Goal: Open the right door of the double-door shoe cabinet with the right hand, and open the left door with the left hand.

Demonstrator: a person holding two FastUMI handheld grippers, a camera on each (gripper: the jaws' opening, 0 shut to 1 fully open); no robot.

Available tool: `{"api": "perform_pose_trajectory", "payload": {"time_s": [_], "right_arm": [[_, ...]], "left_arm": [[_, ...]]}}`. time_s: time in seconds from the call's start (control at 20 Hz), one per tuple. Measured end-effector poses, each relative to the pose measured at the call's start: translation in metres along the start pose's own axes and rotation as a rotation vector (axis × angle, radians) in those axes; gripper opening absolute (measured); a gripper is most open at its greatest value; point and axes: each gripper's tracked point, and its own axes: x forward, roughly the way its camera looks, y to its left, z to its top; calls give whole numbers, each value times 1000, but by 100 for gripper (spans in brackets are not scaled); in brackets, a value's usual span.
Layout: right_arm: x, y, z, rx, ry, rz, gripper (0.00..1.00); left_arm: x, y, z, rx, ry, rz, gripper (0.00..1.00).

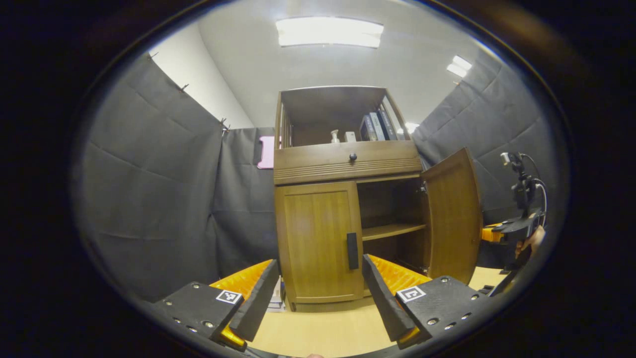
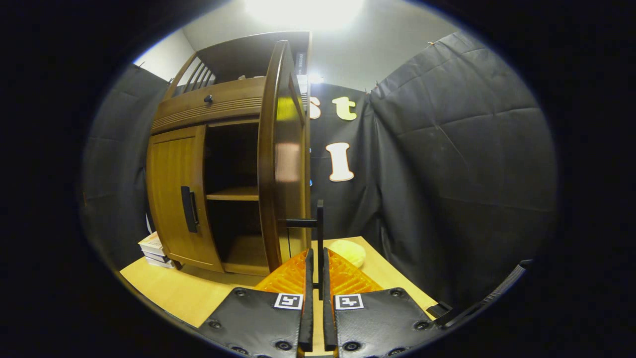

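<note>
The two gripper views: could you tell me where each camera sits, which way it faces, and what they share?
Left gripper view: rides the left gripper, open, squarely facing the closed left door; a hand shows at the far right.
Right gripper view: rides the right gripper, shut on the right door's handle, looking along the open right door edge-on.
Shared: the shoe cabinet and both doors.

Black quilted cloth walls, white ceiling with bright light panels, pale wooden tabletop.
</note>
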Motion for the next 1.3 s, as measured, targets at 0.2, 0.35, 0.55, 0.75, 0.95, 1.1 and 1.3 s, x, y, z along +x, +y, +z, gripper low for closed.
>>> {"api": "perform_pose_trajectory", "payload": {"time_s": [0.2, 0.35, 0.55, 0.75, 0.95, 1.1, 1.3], "right_arm": [[-10, -27, 1, 3, -9, -52, 3], [-23, -30, 7, 34, -19, -32, 4], [-46, -30, 19, 11, -49, -17, 3], [-71, -14, 23, 16, -49, 40, 10], [-93, 14, 32, 9, -69, 143, 36], [-99, 30, 36, -10, -98, 187, 100], [-100, 47, 34, -44, -110, 213, 92]], "left_arm": [[0, -1, -2, 6, 3, -20, 99], [-1, -3, -2, 7, 9, -34, 99], [-2, -4, -4, 8, 17, -48, 99], [-4, -6, -8, 6, 41, -66, 99], [-4, -8, -8, -2, 64, -86, 97], [0, -8, -9, 8, 63, -91, 98], [0, -7, -10, 11, 62, -90, 99]]}}
